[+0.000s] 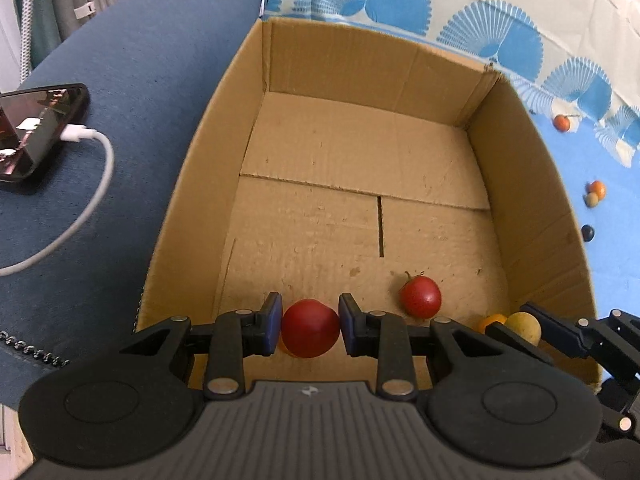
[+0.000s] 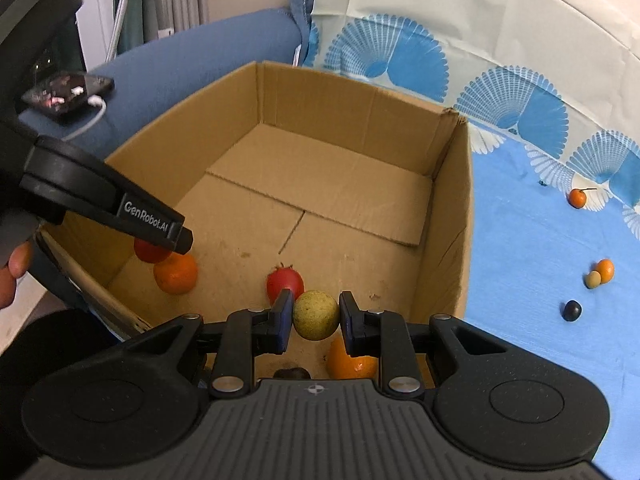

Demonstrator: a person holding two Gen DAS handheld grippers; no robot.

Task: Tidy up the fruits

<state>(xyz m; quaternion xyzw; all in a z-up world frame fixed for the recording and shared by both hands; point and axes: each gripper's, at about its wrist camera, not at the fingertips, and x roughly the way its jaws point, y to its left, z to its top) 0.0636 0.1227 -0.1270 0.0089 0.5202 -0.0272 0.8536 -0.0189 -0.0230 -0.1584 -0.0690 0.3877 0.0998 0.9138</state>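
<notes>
Down at the bottom middle of the left wrist view, the left gripper (image 1: 310, 325) squeezes a red fruit (image 1: 310, 329) between its blue pads, low over the near end of the cardboard box (image 1: 532, 200). A small red tomato (image 1: 421, 296) lies on the box floor just to the right. On the blue cloth (image 1: 616, 264) at the right edge, a few little fruits (image 1: 594, 193) wait outside the box. In the right wrist view, the right gripper (image 2: 314, 316) pinches a yellow-green fruit (image 2: 315, 314) at the bottom middle, also over the box. An orange (image 2: 175, 273) sits at the left of the box floor, and another orange (image 2: 352, 362) lies under the gripper. Both fruits are round, so if let go from too high they could bounce and roll into the others. The two grippers are close, so they might bump.
</notes>
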